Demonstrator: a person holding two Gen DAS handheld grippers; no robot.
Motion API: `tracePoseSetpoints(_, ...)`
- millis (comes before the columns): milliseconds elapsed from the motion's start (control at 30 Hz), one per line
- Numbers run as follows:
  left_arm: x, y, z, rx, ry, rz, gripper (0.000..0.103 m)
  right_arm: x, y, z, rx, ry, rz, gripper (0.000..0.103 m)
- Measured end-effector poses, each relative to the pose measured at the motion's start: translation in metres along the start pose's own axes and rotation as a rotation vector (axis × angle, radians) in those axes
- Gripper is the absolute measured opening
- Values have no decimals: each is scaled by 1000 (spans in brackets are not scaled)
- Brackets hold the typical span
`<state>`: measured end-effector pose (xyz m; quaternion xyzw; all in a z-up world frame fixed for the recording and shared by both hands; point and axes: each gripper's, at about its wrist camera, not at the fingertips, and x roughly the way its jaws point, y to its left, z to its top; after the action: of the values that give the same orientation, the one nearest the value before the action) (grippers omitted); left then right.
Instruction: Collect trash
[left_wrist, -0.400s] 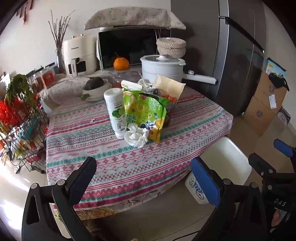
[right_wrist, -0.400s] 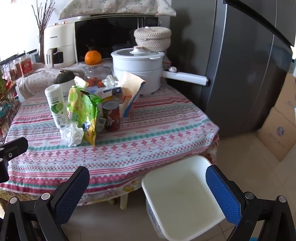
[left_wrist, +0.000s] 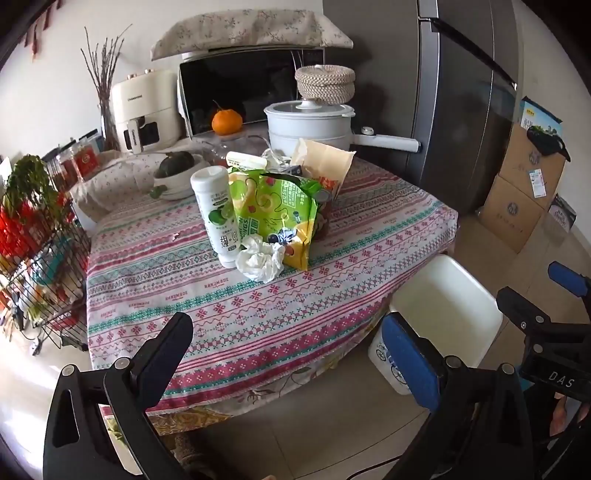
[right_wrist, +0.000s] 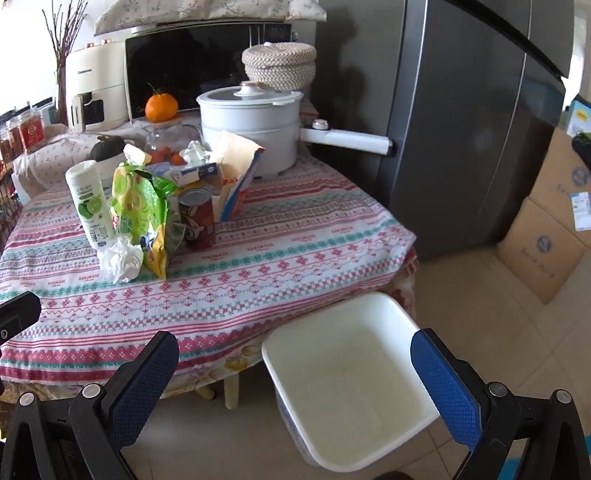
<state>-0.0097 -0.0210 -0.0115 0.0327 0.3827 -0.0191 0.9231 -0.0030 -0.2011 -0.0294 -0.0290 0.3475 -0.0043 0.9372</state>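
Trash sits in a cluster on the patterned tablecloth (left_wrist: 258, 317): a crumpled white tissue (left_wrist: 260, 257) (right_wrist: 122, 258), a green snack bag (left_wrist: 273, 210) (right_wrist: 142, 214), a white lime bottle (left_wrist: 218, 210) (right_wrist: 92, 203), a red can (right_wrist: 197, 218) and an open paper bag (left_wrist: 323, 166) (right_wrist: 236, 173). A white empty bin (right_wrist: 351, 373) (left_wrist: 443, 306) stands on the floor by the table's near right corner. My left gripper (left_wrist: 288, 354) is open and empty, short of the table edge. My right gripper (right_wrist: 295, 369) is open and empty above the bin.
A white pot (right_wrist: 251, 125), an orange (right_wrist: 161, 107), a microwave (left_wrist: 243, 85) and an air fryer (left_wrist: 146, 107) stand at the back. A grey fridge (right_wrist: 461, 129) is on the right, cardboard boxes (left_wrist: 517, 199) beyond it. A wire rack (left_wrist: 37, 251) stands left of the table.
Both views have shifted only slightly. Both grippers stay open and nothing on the table has moved.
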Motion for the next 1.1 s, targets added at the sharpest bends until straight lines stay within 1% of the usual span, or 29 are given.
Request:
tracePoseSetpoints(333,9,1,-8,8,28,0,103,1,-8,-5,7,28,-14,103)
tracePoseSetpoints(1100,10,-2,-8,5,30,1,103,0,-4,-5,-1,20,-15,103)
